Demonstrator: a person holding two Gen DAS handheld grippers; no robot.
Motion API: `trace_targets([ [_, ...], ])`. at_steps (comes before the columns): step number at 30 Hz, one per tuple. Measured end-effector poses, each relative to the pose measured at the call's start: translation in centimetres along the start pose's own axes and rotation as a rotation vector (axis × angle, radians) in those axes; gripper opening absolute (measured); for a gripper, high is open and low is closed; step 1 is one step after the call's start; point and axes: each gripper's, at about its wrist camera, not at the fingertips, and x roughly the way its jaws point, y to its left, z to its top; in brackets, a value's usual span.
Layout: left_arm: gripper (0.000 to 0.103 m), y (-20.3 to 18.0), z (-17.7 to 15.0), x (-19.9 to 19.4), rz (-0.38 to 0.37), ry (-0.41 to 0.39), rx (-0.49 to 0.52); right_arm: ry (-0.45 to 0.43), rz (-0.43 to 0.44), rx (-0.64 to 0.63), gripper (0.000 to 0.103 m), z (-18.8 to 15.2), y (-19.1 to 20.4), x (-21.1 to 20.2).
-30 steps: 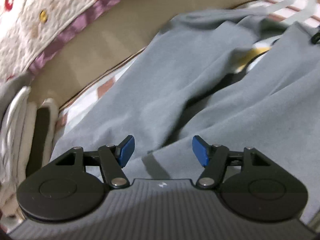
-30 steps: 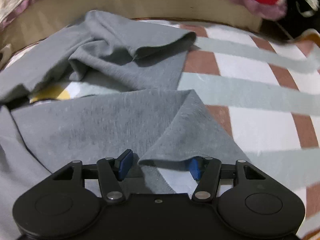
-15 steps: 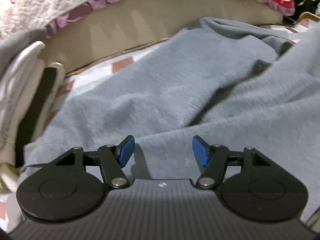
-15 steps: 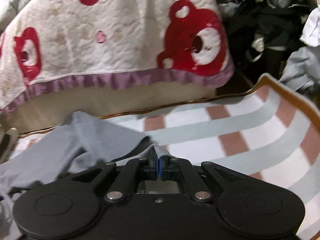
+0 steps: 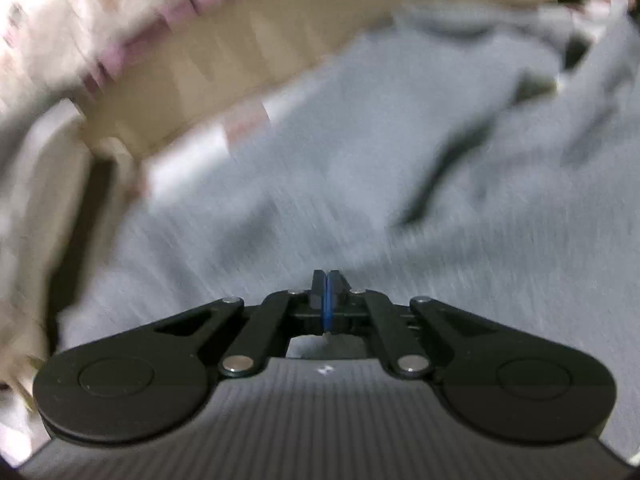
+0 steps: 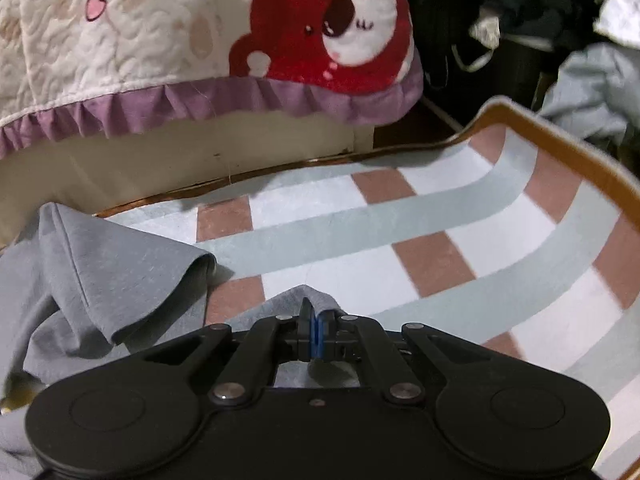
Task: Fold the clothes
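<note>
A grey garment (image 5: 360, 140) lies crumpled over the checked rug, filling most of the blurred left wrist view. My left gripper (image 5: 327, 276) is shut low on it, with cloth showing just behind the blue pads. In the right wrist view the same grey garment (image 6: 100, 272) bunches at the lower left, one sleeve-like fold standing up. My right gripper (image 6: 314, 312) is shut on a raised edge of this cloth, which humps up around the fingertips.
The checked rug (image 6: 440, 220) with a brown border spreads to the right. A quilt (image 6: 160, 40) with a red bear and purple frill hangs over a beige bed base (image 6: 200, 152) behind. Dark clothes (image 6: 500, 8) and a pale garment (image 6: 592, 84) are piled at the back right.
My left gripper has gone from open to shut on the grey cloth and is moving fast. The right gripper stays shut on its edge and has lifted slightly.
</note>
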Motion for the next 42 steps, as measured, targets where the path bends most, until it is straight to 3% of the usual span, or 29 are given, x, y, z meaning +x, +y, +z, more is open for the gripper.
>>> trace_targets([
  [3,0.0,2.0,1.3,-2.3,0.13,-0.091,-0.088,0.02,0.028,0.04,0.003,-1.0,-1.1,0.8],
  [5,0.0,2.9,1.8,-2.6,0.089,-0.091,-0.142,0.046,0.062,0.065,0.008,-1.7,-2.1,1.1],
  [7,0.0,3.9,2.2,-3.0,0.047,-0.091,-0.196,0.076,0.095,0.086,0.027,-2.3,-2.9,1.3],
  [8,0.003,3.6,2.2,-3.0,-0.013,-0.095,-0.223,0.085,0.113,0.092,0.039,-2.6,-3.3,1.3],
  [11,0.007,1.5,2.4,-2.4,-0.201,-0.061,-0.248,0.096,0.182,0.083,0.048,-3.5,-4.1,0.7],
  [13,0.012,-1.0,3.0,-1.8,-0.279,-0.056,-0.216,0.111,0.218,0.054,0.051,-4.2,-4.5,0.2],
  [15,0.024,-3.8,3.7,-1.4,-0.33,-0.057,-0.173,0.124,0.235,0.009,0.052,-4.9,-4.7,-0.3],
  [18,0.03,-7.3,4.4,-0.7,-0.387,-0.047,-0.115,0.125,0.195,-0.025,0.055,-6.0,-5.7,-0.8],
  [21,0.031,-9.1,4.6,0.3,-0.384,0.001,-0.091,0.128,0.183,-0.011,0.056,-7.2,-7.0,-0.8],
  [25,0.031,-9.8,4.2,1.5,-0.369,0.066,-0.094,0.057,0.244,-0.053,0.056,-8.4,-6.4,-2.2],
  [26,0.032,-9.6,4.0,1.7,-0.362,0.075,-0.1,0.04,0.259,-0.064,0.047,-8.8,-6.2,-2.5],
  [27,0.034,-9.4,3.8,1.8,-0.355,0.084,-0.107,0.022,0.274,-0.074,0.019,-9.1,-6.1,-2.8],
  [28,0.034,-9.0,3.6,1.8,-0.351,0.085,-0.12,0.004,0.289,-0.085,0.006,-9.4,-5.9,-3.2],
  [29,0.034,-8.6,3.3,1.8,-0.347,0.086,-0.133,-0.013,0.304,-0.095,0.003,-9.7,-5.8,-3.5],
  [31,0.034,-7.7,2.9,2.0,-0.343,0.086,-0.166,-0.049,0.334,-0.112,0.003,-10.2,-5.5,-4.2],
  [33,0.034,-6.9,2.5,2.0,-0.346,0.085,-0.195,-0.072,0.369,-0.092,0.012,-10.2,-5.3,-5.2],
  [37,0.034,-5.9,1.9,2.3,-0.343,0.084,-0.242,0.009,0.376,-0.058,0.019,-10.2,-5.1,-3.6],
  [38,0.034,-5.8,1.7,2.3,-0.341,0.085,-0.249,0.033,0.351,-0.064,0.035,-10.3,-4.9,-2.8],
  [39,0.034,-5.7,1.6,2.3,-0.339,0.086,-0.255,0.054,0.314,-0.058,0.043,-10.4,-4.7,-1.9],
  [41,0.034,-5.5,1.4,2.3,-0.328,0.083,-0.259,0.082,0.248,-0.047,0.038,-10.7,-4.4,-0.3],
  [42,0.034,-5.3,1.4,2.2,-0.315,0.081,-0.253,0.041,0.253,-0.041,0.009,-10.6,-4.4,-0.5],
])
